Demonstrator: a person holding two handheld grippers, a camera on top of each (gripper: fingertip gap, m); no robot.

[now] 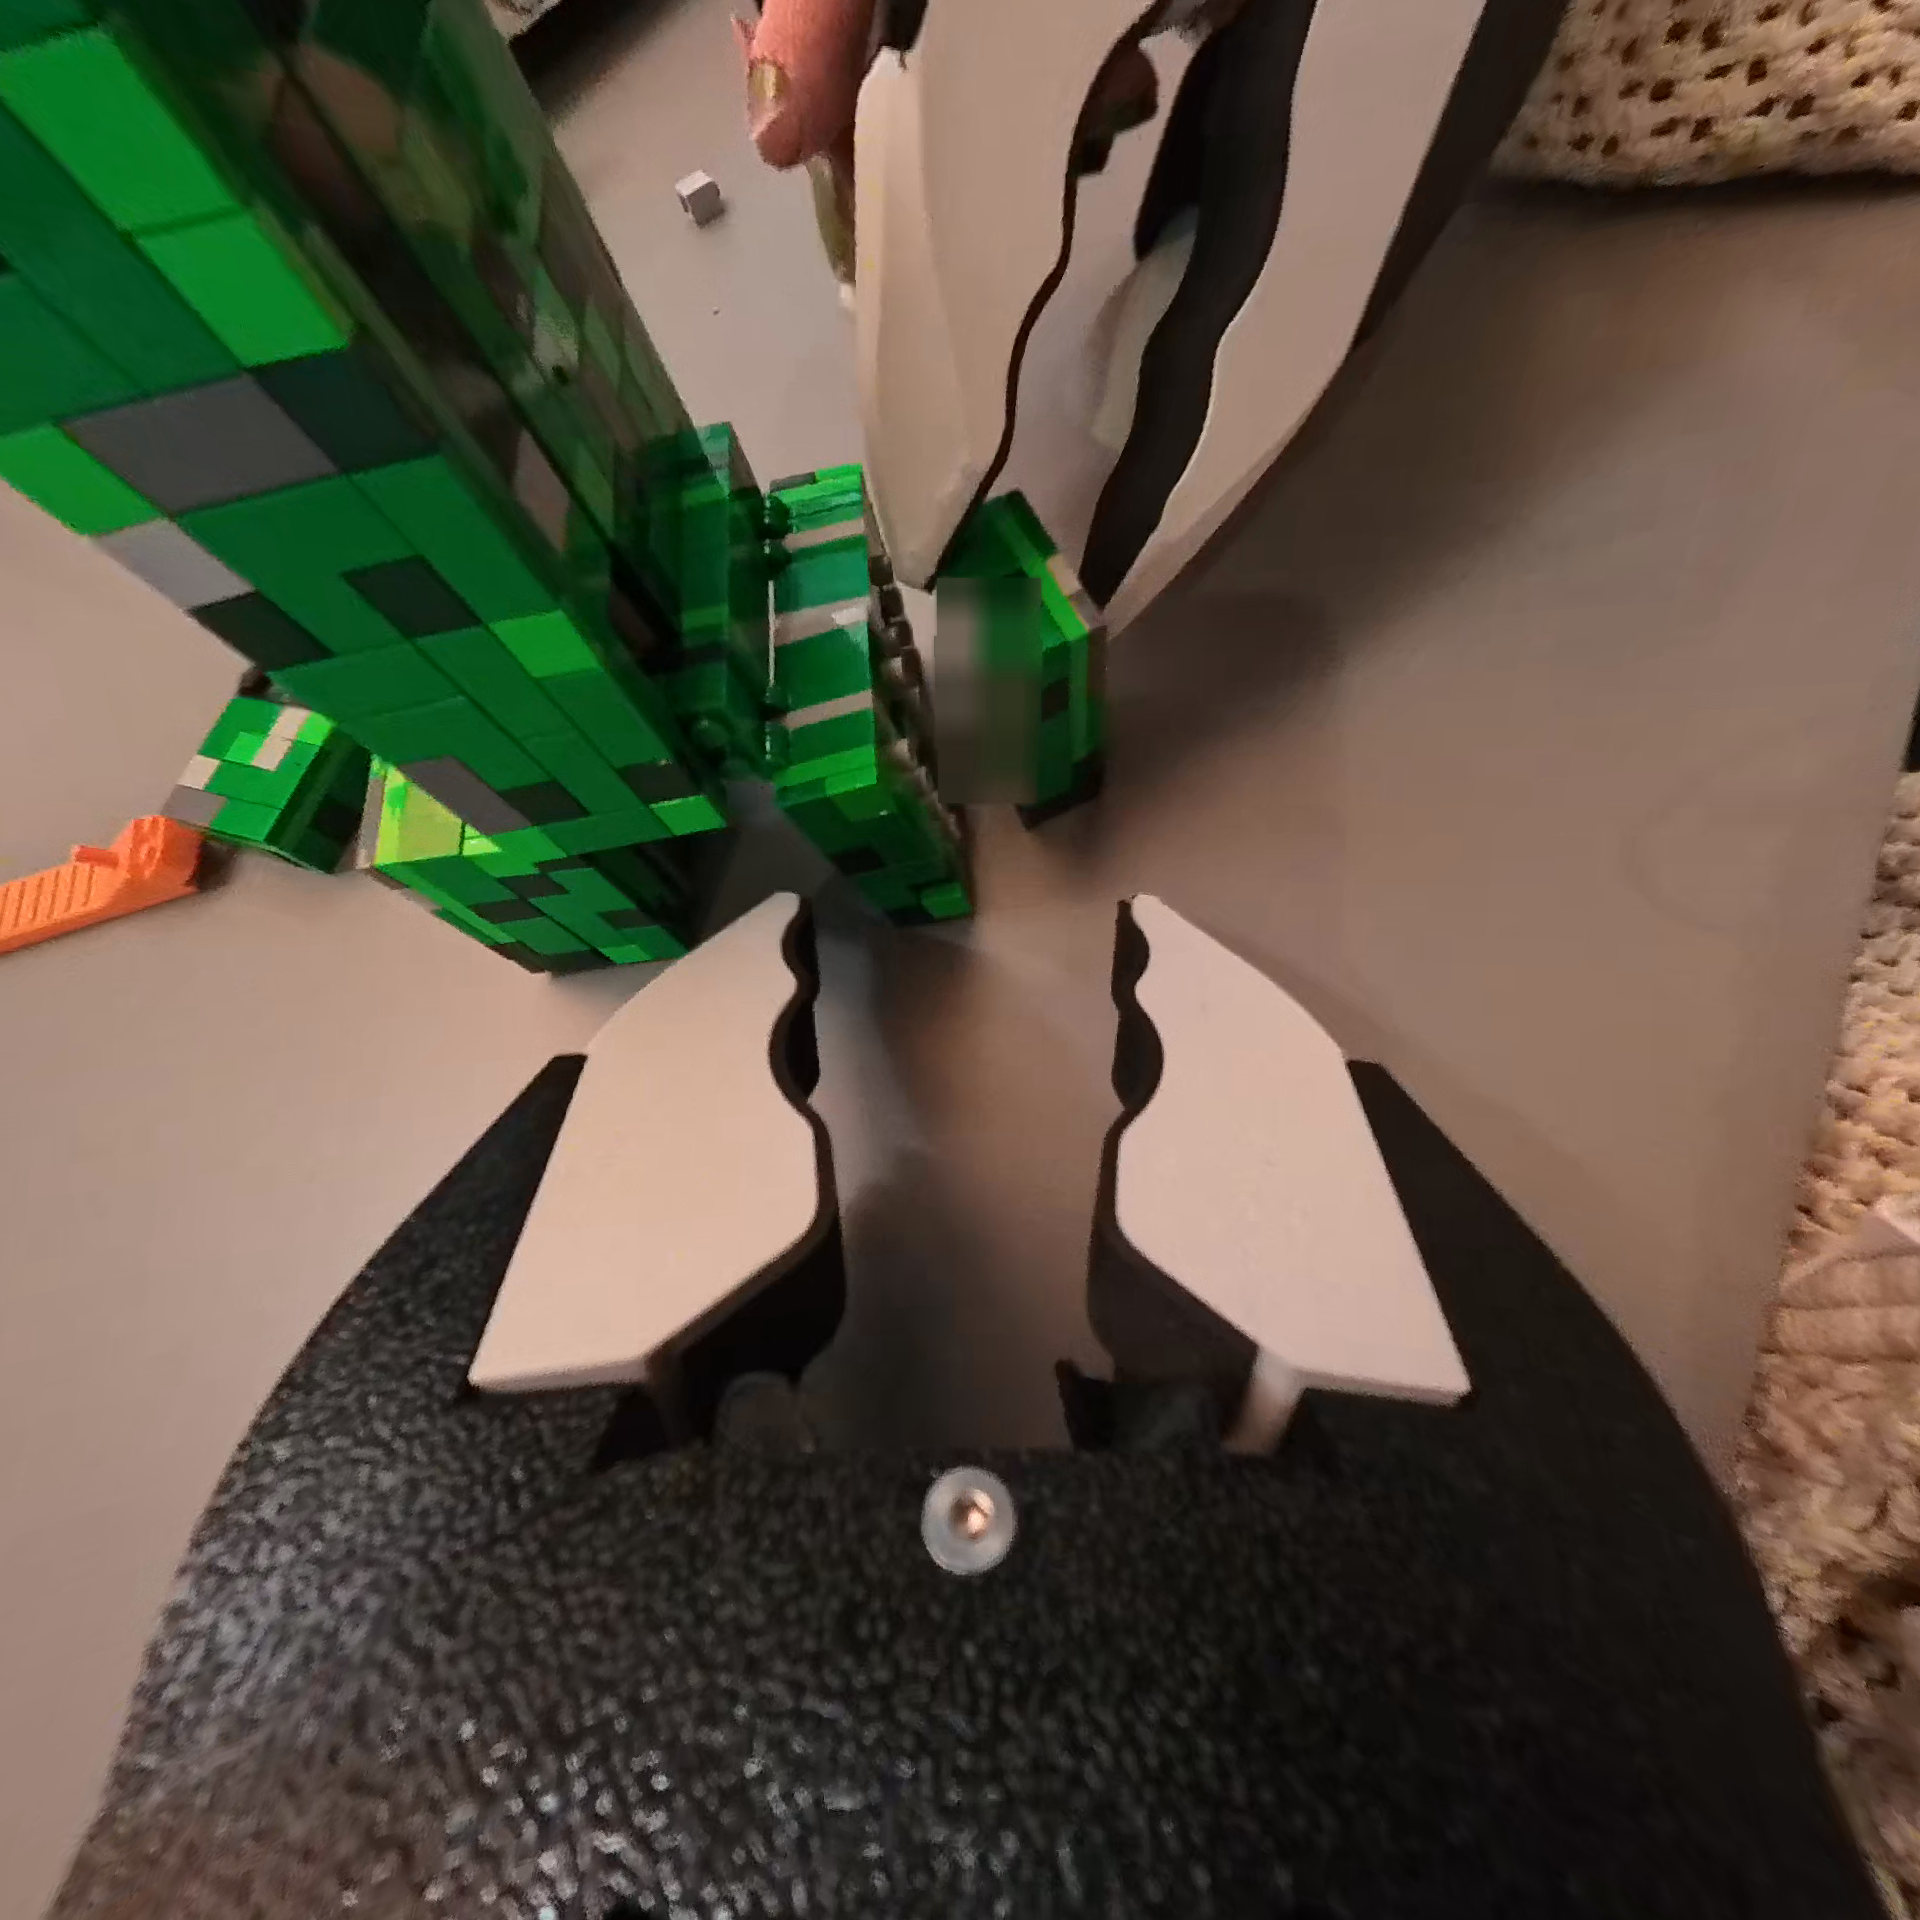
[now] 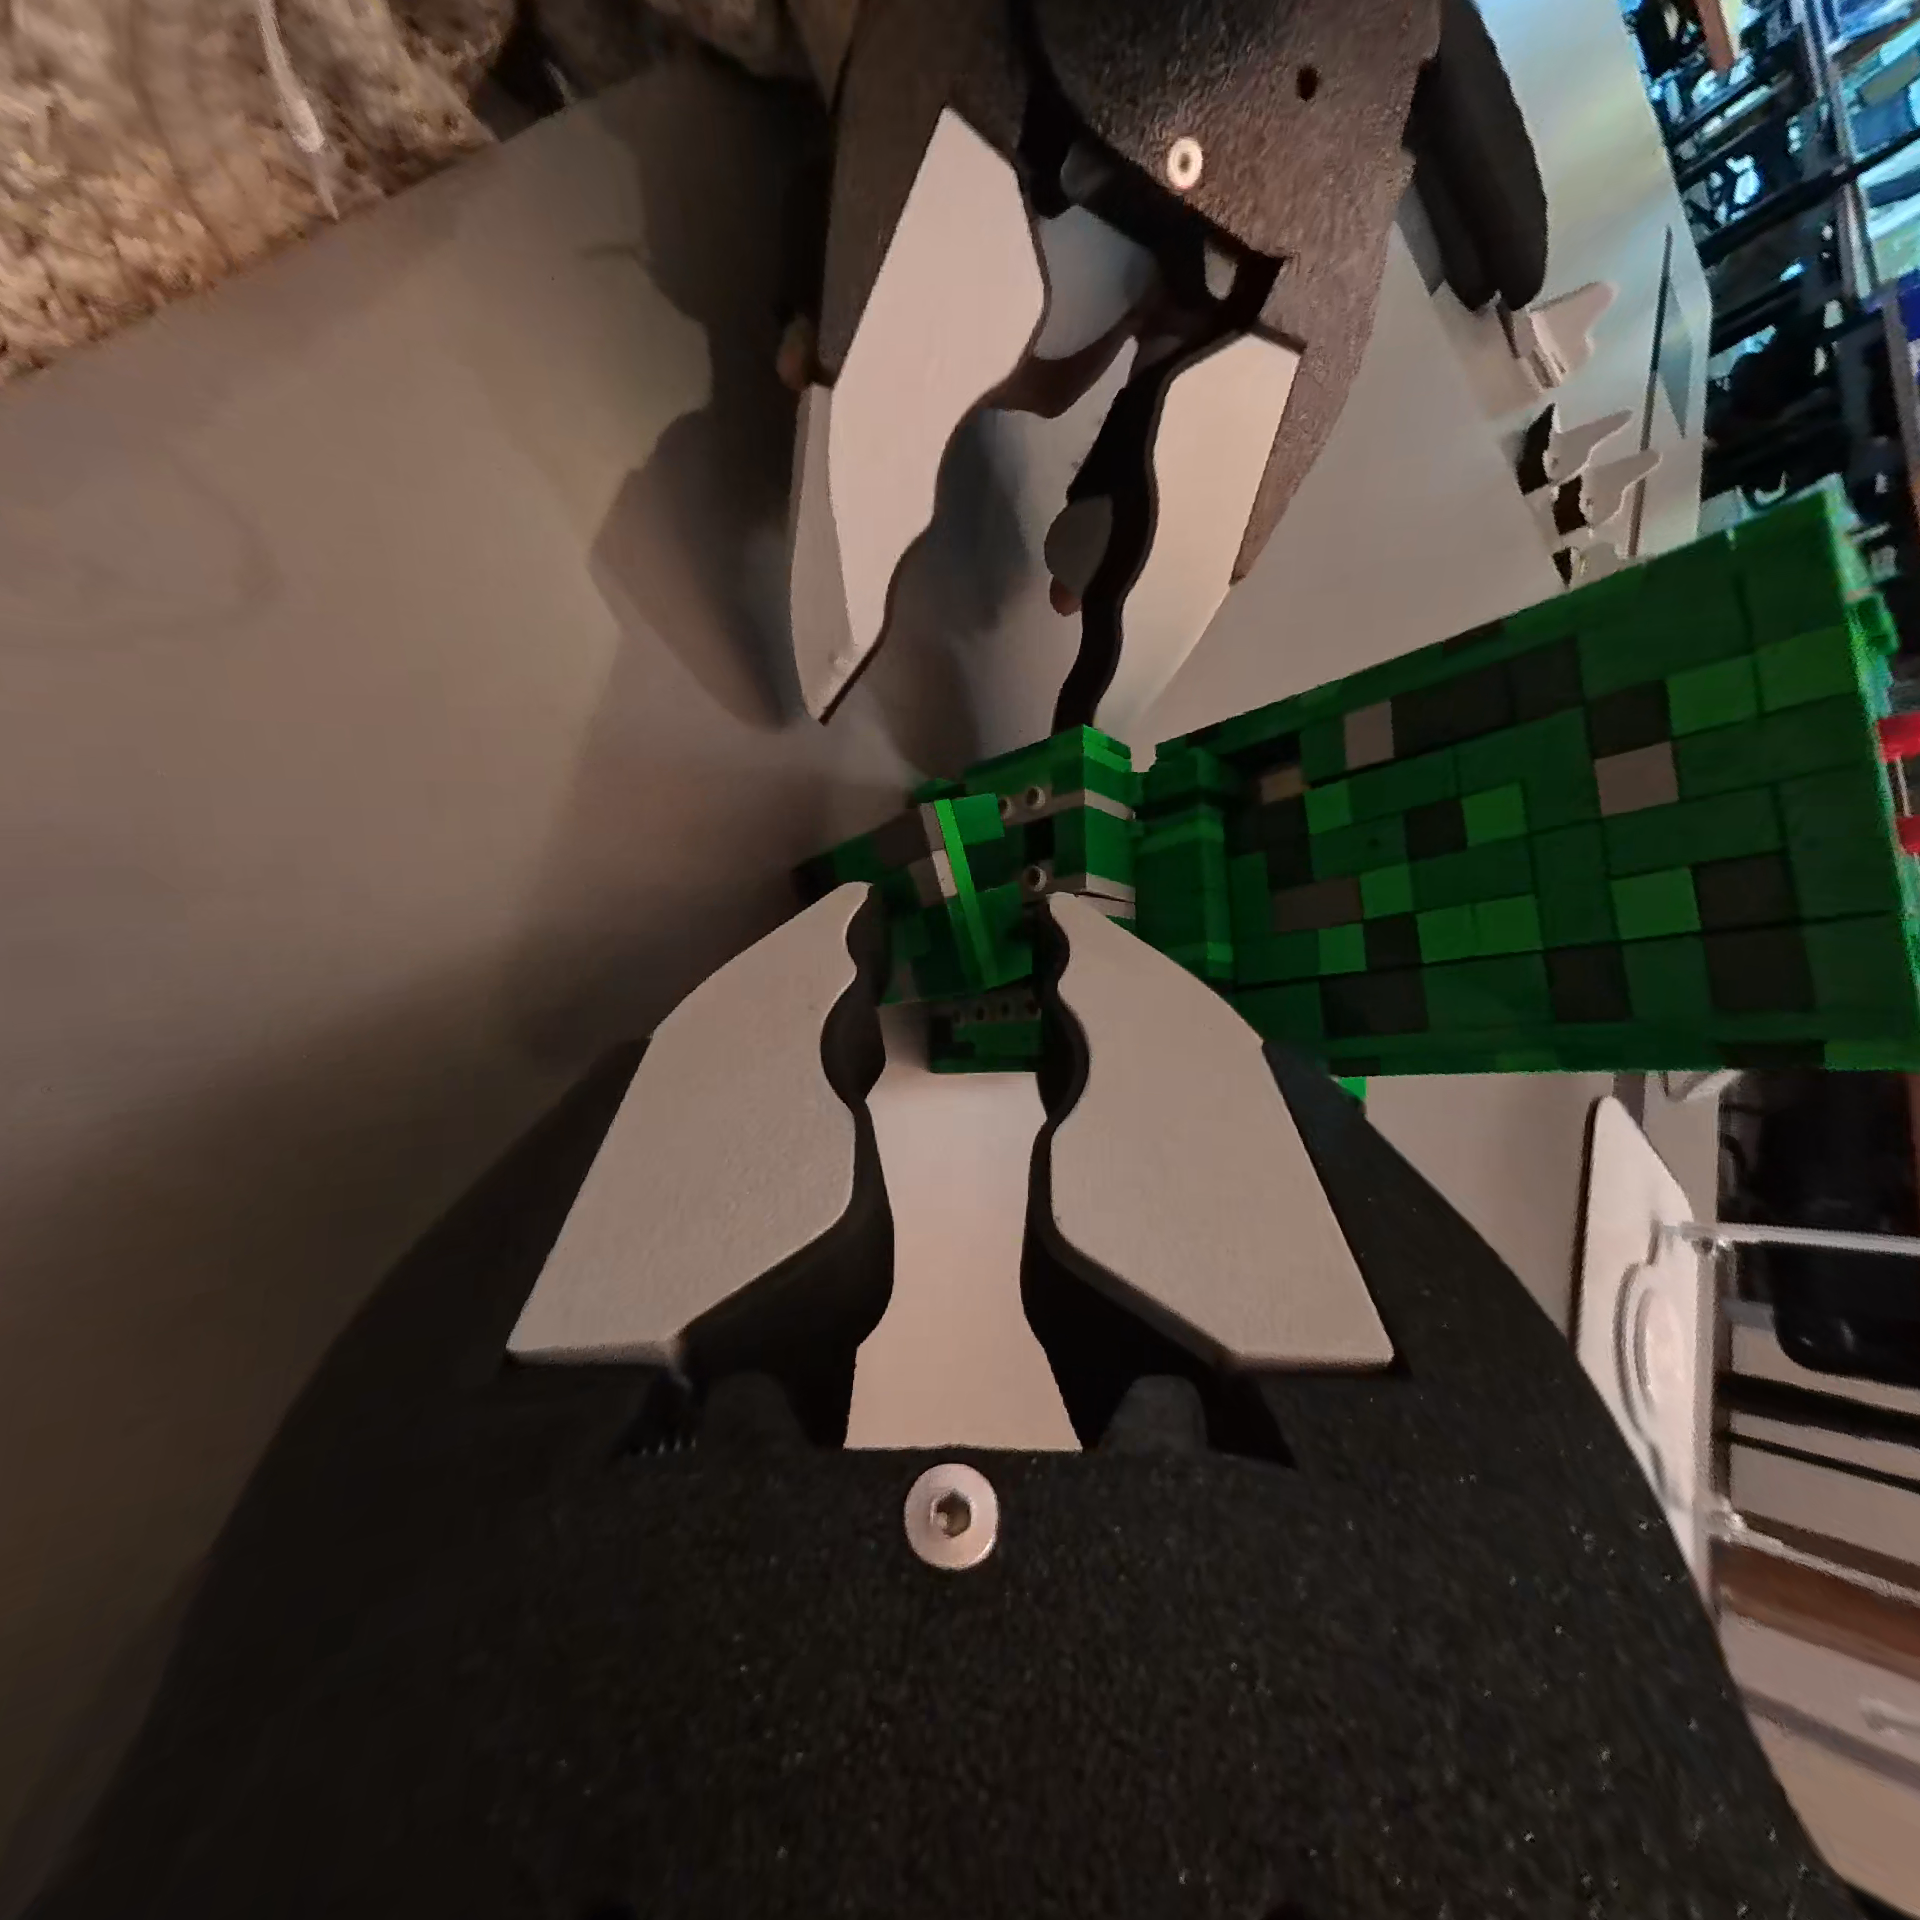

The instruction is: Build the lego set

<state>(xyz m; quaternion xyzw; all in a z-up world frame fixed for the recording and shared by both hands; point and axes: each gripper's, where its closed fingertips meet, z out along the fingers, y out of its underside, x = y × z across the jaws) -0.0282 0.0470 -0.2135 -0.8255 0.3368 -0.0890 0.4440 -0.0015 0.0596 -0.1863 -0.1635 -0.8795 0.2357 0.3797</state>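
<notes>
The right gripper (image 2: 961, 914) was clamped on a small green brick block (image 1: 1023, 675) beside the tall green model (image 1: 343, 499). The left gripper (image 1: 966, 914) stood apart, empty, above the grey table (image 1: 1455, 727).

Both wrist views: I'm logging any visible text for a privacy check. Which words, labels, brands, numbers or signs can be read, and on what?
None can be read.
Small green block piece in the right gripper: a blurred patch covers its face, nothing legible.
Tall green block model: plain coloured tiles, no print.
Orange tool: no marking visible.
Left gripper: no lettering.
Shelves behind, in the right wrist view: too small and blurred to read.
</notes>
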